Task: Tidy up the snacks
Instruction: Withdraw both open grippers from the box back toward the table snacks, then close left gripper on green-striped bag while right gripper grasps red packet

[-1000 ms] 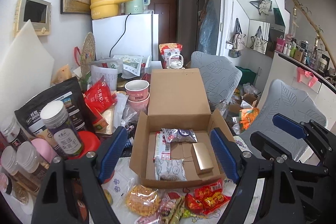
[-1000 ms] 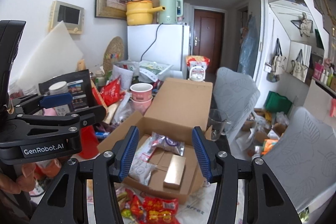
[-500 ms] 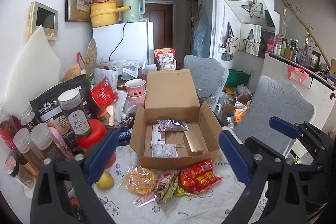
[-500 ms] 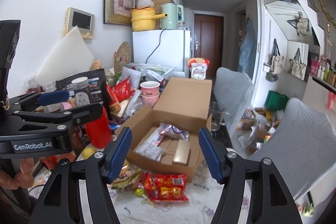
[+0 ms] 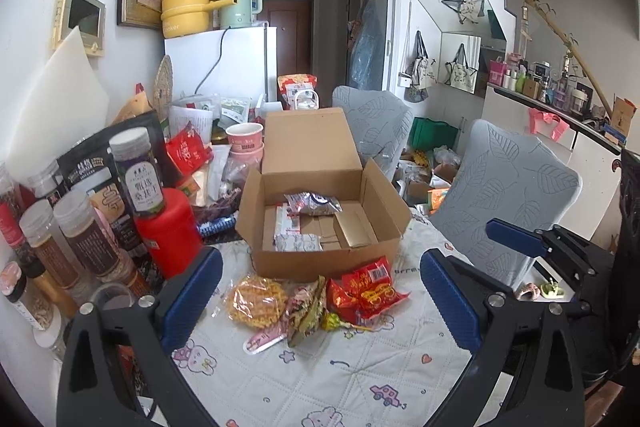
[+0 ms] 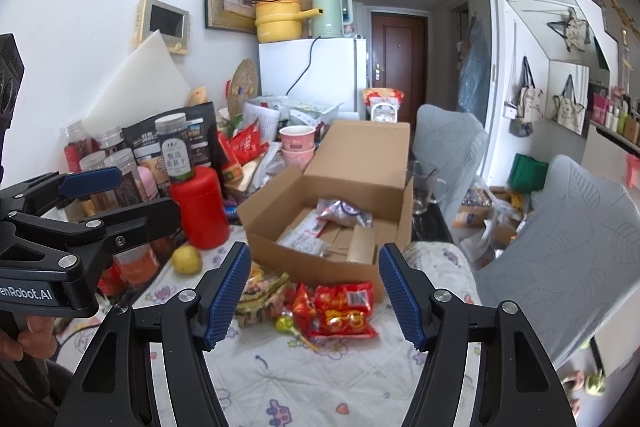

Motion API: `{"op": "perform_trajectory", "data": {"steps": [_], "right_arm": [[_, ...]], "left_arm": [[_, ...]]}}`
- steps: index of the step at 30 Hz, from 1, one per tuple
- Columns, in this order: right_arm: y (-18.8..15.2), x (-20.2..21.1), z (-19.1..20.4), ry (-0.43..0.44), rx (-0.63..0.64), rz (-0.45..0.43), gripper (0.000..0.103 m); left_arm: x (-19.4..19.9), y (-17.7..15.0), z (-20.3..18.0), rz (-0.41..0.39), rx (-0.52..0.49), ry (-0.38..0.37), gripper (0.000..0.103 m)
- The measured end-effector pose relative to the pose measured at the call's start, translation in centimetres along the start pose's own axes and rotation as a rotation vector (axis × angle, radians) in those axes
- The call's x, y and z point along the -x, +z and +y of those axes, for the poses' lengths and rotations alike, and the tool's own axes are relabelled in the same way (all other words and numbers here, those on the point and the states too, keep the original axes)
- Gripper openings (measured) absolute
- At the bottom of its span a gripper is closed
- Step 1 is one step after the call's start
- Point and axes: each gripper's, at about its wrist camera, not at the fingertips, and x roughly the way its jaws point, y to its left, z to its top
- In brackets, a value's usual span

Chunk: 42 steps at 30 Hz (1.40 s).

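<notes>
An open cardboard box (image 5: 320,259) (image 6: 304,267) stands mid-table. Inside lie a gold box (image 5: 354,233), a purple-white packet (image 5: 314,203) and other packets. In front of it on the cloth lie a red snack bag (image 5: 366,291) (image 6: 344,313), a yellow round snack pack (image 5: 258,301), a patterned packet (image 5: 306,311) and a lollipop (image 5: 332,323). My left gripper (image 5: 320,301) is open and empty, above the loose snacks. My right gripper (image 6: 316,297) is open and empty, near the red bag.
Jars (image 5: 136,175), a red canister (image 5: 168,231) and bags crowd the table's left side. A lemon (image 6: 186,259) lies by the canister. Pink cups (image 5: 245,143) stand behind the box. Two grey chairs (image 5: 516,195) stand to the right. A white fridge (image 5: 224,63) is behind.
Both grippers have pulled back and up from the box, which looks smaller now. More of the tablecloth and loose snacks show. Both stay open and empty.
</notes>
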Motion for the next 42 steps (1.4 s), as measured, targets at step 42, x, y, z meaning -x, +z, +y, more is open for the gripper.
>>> {"op": "perform_trajectory", "data": {"steps": [42], "right_arm": [[-8.1,-13.8,-2.1,0.041,-0.037,0.315,0.067]], "left_arm": [[-15.6,-9.1,4.9,0.359,0.208,-0.021,0.101]]}}
